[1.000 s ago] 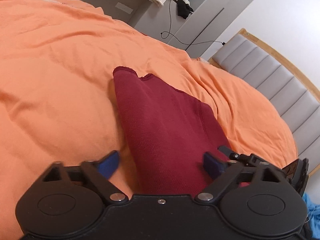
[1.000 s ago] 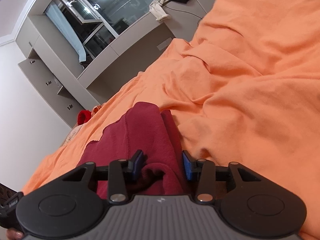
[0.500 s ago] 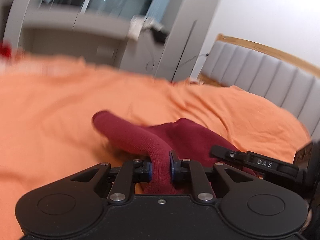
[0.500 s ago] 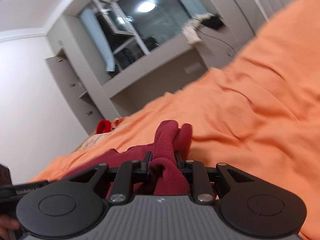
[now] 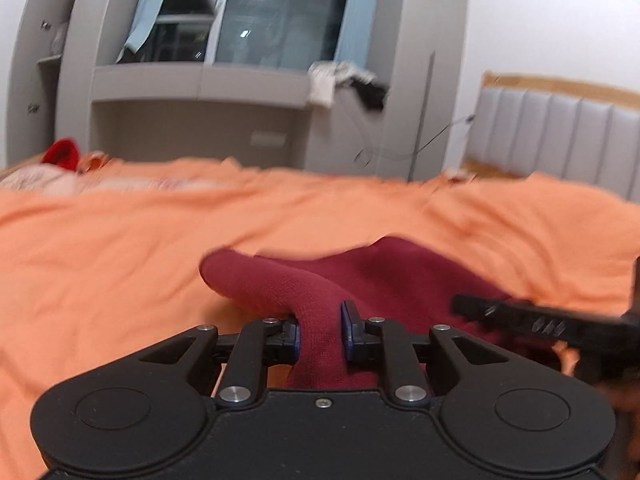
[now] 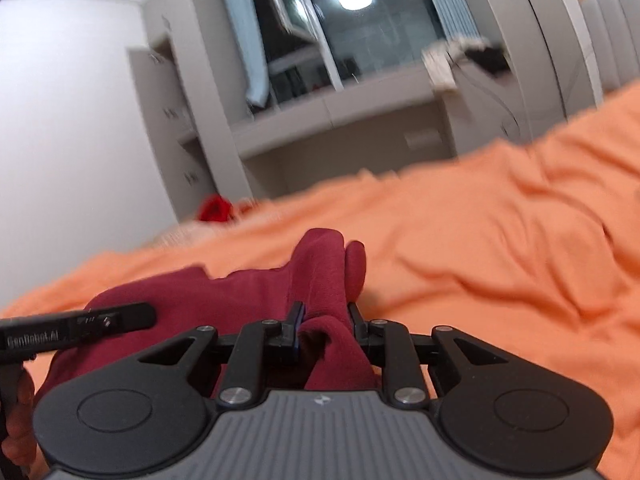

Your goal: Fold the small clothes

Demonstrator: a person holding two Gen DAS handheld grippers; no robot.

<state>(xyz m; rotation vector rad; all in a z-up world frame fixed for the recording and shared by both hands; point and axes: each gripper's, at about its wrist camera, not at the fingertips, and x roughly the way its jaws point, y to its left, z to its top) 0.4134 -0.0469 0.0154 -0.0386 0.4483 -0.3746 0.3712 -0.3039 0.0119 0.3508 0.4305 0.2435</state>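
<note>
A small dark red knit garment (image 5: 384, 276) lies on the orange bedsheet (image 5: 120, 248). My left gripper (image 5: 320, 330) is shut on a bunched edge of it, and the cloth runs away from the jaws in a raised fold. My right gripper (image 6: 325, 322) is shut on another bunched edge of the same garment (image 6: 320, 272). Each gripper's side shows in the other's view, close alongside: the right gripper (image 5: 552, 324) and the left gripper (image 6: 76, 326). Both views are motion-blurred.
The orange sheet (image 6: 500, 240) spreads wide and wrinkled on all sides. A grey padded headboard (image 5: 560, 136) stands at the right. Grey cabinets and a dark window (image 5: 256, 20) are behind the bed. A red item (image 5: 62, 152) lies at the far left edge.
Both grippers have closed on the red garment's edges. They have tilted up and lifted the cloth, so the views now look toward the window wall.
</note>
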